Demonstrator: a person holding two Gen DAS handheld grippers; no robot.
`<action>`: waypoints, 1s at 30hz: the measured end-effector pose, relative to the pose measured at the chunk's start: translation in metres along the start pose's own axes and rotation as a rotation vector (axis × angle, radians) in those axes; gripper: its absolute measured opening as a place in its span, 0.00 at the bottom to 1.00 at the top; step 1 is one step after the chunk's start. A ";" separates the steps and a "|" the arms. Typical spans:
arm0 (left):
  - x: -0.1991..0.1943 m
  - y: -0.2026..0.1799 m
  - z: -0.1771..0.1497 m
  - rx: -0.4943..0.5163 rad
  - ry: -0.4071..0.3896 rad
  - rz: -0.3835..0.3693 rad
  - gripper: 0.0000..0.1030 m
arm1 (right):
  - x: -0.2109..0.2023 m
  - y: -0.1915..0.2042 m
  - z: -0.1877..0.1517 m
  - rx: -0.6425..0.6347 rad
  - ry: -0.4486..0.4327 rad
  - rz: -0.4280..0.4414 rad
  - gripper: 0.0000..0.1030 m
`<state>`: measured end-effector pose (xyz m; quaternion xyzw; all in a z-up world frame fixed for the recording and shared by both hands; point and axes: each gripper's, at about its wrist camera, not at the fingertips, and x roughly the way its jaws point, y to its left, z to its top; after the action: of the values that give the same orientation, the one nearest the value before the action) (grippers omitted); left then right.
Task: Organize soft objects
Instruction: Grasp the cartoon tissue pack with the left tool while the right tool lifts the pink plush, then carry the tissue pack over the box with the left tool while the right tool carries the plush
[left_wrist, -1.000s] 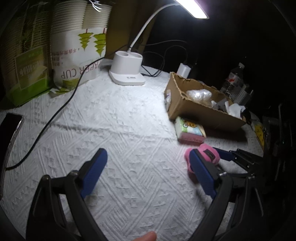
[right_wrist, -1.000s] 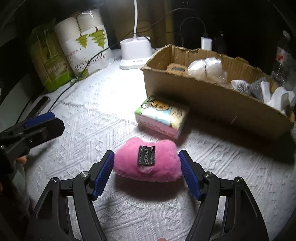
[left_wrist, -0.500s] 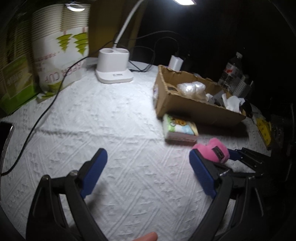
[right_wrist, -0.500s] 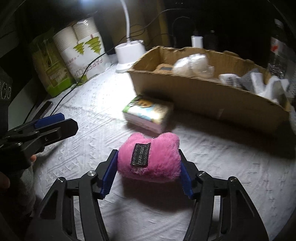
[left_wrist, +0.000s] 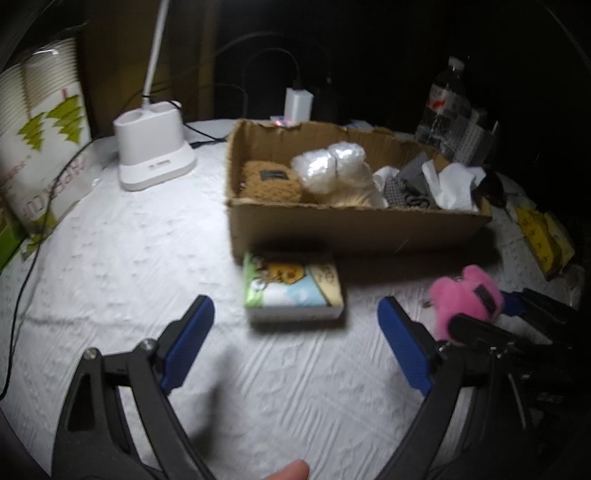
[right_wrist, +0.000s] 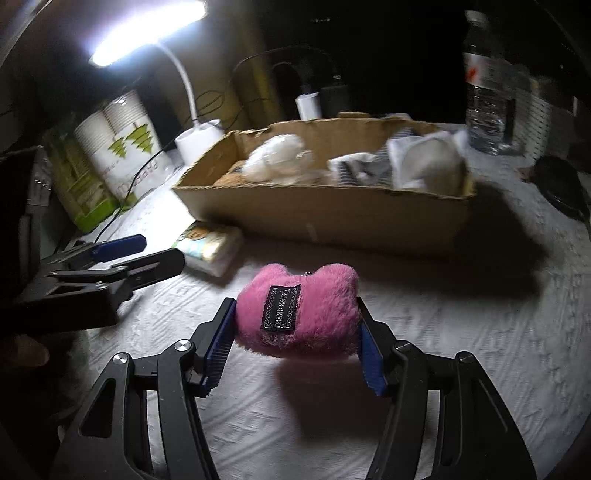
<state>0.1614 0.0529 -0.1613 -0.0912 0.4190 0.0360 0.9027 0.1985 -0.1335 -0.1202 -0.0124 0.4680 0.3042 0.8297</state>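
The right gripper (right_wrist: 295, 341) has its blue fingers (right_wrist: 219, 350) pressed into both sides of a pink plush toy (right_wrist: 299, 306), which sits low in the centre of the right wrist view. A shadow below the toy suggests it is lifted clear of the white worktop (right_wrist: 461, 332), though the blur leaves that uncertain. In the left wrist view the same toy shows at the right edge, below the cardboard box.

The left gripper (left_wrist: 293, 332) carries nothing; its fingers stand wide apart in the lower half of its own view, and a small tissue pack (left_wrist: 291, 290) lies on the worktop just beyond them, near the front wall of the cardboard box (left_wrist: 351, 225).

As for progress, the box already holds several soft things: a brown fuzzy piece (left_wrist: 269, 181) at its left end, a white bundle wrapped in clear film (left_wrist: 328, 166) in the middle, and grey and white cloth (left_wrist: 436, 181) towards its right end. Two items appear to be left outside it, the pink toy and the tissue pack. Judging from that, the task is well past halfway. The toy looks ready to go into the box, and the tissue pack seems the likely target for the empty left gripper.

A desk lamp (left_wrist: 151, 155), a sleeve of paper cups (left_wrist: 44, 147) and a water bottle (right_wrist: 487, 96) stand around the box.
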 end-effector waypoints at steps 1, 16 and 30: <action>0.004 -0.002 0.001 0.004 0.004 0.009 0.89 | -0.001 -0.004 -0.001 0.005 0.000 -0.003 0.61; 0.040 -0.008 0.002 0.053 0.051 0.057 0.66 | -0.002 -0.036 -0.008 0.054 0.014 -0.032 0.61; -0.008 -0.014 -0.009 0.081 0.002 -0.022 0.65 | -0.021 -0.014 -0.005 0.024 -0.017 -0.040 0.61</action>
<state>0.1511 0.0372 -0.1592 -0.0591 0.4201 0.0087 0.9055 0.1941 -0.1569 -0.1102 -0.0091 0.4641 0.2817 0.8398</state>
